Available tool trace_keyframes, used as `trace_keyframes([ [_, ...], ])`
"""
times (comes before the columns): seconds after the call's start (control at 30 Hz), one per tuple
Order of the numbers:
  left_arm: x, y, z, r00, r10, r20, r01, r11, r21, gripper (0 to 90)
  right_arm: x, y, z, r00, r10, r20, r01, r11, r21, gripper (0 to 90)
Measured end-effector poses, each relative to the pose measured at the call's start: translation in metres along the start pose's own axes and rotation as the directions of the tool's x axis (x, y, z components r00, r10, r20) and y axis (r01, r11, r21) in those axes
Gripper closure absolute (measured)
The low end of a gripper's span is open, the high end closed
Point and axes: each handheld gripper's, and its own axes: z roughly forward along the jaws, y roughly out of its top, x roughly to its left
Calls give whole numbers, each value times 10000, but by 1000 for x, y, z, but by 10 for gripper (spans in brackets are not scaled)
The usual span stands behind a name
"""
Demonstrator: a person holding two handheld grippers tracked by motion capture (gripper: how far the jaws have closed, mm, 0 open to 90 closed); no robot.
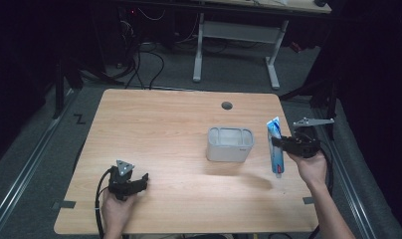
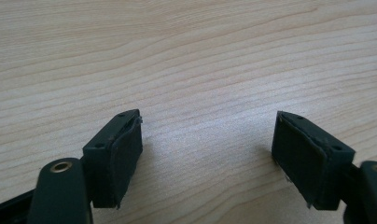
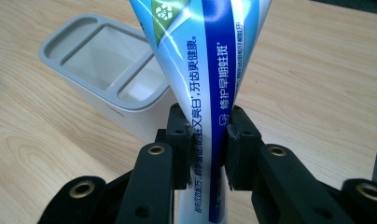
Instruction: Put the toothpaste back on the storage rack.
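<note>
- High view: the grey organiser [image 1: 230, 144], a three-compartment holder, stood on the wooden table [image 1: 159, 129]; all places below are given relative to it.
- Right gripper [image 1: 274, 141], just to the right of the organiser, had its jaws clamped across the middle of a blue-and-white toothpaste tube [image 1: 275, 147], held roughly upright and clear of the tabletop, crimped end uppermost.
- Right gripper view: the tube [image 3: 210, 70] rose between the jaws, with the organiser [image 3: 102, 70] just beyond it and its compartments open to the top.
- Left gripper [image 1: 143, 180], well to the left of the organiser and nearer the person, rested low over the table.
- Left gripper view: its jaws [image 2: 205, 158] stood wide apart with nothing but bare wood between them.
- Handling, as a judgement: the tube looked light, soft-walled and glossy, so likely to dent or slip under pressure; a hold across the flat mid-body seemed safer than one near the thin crimp.
</note>
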Motion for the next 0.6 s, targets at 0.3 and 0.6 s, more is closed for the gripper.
trace_keyframes([
  [0.3, -2, 0, 0, 9999, 69, -80, -68, 10000, 33, 248, 2, 4, -18, 9995, 76, -314, -88, 9992, -390, 743],
  [0.6, -1, 0, 0, 10000, 55, -74, -55, 10000, 26, 251, 6, 13, -32, 9988, 77, -489, -111, 9975, -697, 742],
])
